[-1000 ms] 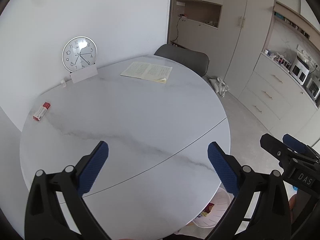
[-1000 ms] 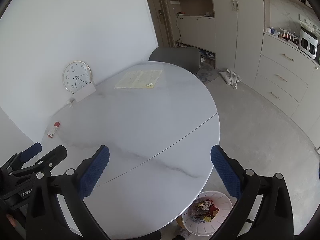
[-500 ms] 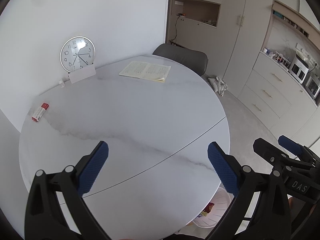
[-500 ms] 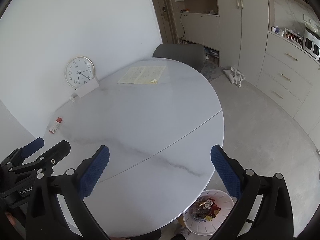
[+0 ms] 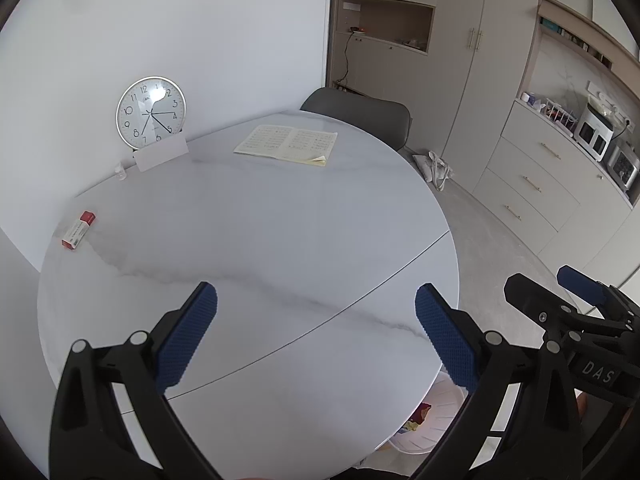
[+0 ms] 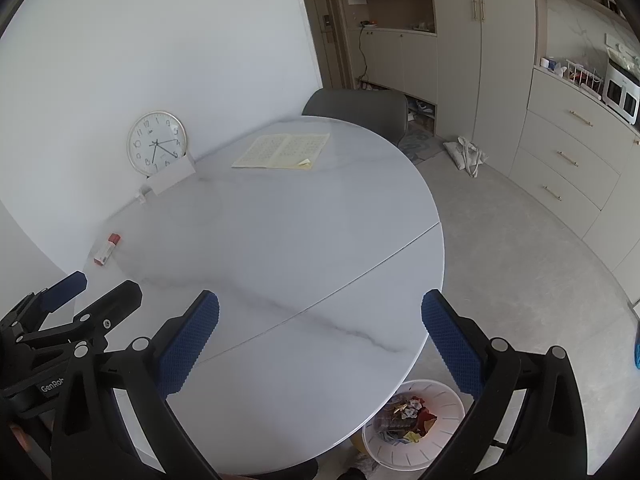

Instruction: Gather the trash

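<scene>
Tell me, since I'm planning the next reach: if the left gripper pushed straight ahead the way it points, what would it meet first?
Probably just the bare marble tabletop. The left gripper is open, tilted down toward the table's middle, with nothing between its fingers. The open notebook lies farther along; depth is uncertain.

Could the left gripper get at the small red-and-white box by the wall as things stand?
Probably yes. The left gripper is open and empty, and only bare table lies between it and the red-and-white box. The box sits alone, though close to the wall.
</scene>
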Tool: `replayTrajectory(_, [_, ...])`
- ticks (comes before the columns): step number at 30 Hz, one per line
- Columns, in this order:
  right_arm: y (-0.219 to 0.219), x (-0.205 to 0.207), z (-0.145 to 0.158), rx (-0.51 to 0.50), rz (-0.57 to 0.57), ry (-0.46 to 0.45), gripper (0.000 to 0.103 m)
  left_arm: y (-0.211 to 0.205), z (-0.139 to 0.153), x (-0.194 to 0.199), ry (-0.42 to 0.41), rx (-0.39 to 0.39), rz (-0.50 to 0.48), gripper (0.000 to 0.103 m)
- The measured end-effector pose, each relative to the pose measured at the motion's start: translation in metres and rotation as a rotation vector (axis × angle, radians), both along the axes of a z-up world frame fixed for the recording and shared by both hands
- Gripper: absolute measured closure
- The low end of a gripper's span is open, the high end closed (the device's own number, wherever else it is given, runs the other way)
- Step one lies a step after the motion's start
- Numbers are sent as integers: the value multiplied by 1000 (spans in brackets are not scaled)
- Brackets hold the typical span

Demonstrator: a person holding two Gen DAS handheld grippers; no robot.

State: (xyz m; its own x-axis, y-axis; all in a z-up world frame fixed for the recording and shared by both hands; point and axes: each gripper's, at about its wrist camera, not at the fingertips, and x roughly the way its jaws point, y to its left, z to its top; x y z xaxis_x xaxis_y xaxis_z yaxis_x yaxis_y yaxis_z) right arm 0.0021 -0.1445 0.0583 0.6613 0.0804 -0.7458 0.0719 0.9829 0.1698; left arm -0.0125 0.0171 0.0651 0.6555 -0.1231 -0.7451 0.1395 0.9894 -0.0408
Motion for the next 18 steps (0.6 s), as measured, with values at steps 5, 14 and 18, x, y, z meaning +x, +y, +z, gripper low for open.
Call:
replayTrajectory(5, [0, 0, 0, -1, -1, 0, 2, 0, 0, 0, 1, 4, -2, 8])
replayTrajectory(14, [-1, -1, 0, -2, 0, 0, 2, 1, -2, -1, 4, 5, -10, 8])
replayTrajectory(18, [-2, -1, 0, -3, 2, 0, 2, 2, -3, -1, 7, 9, -16, 8])
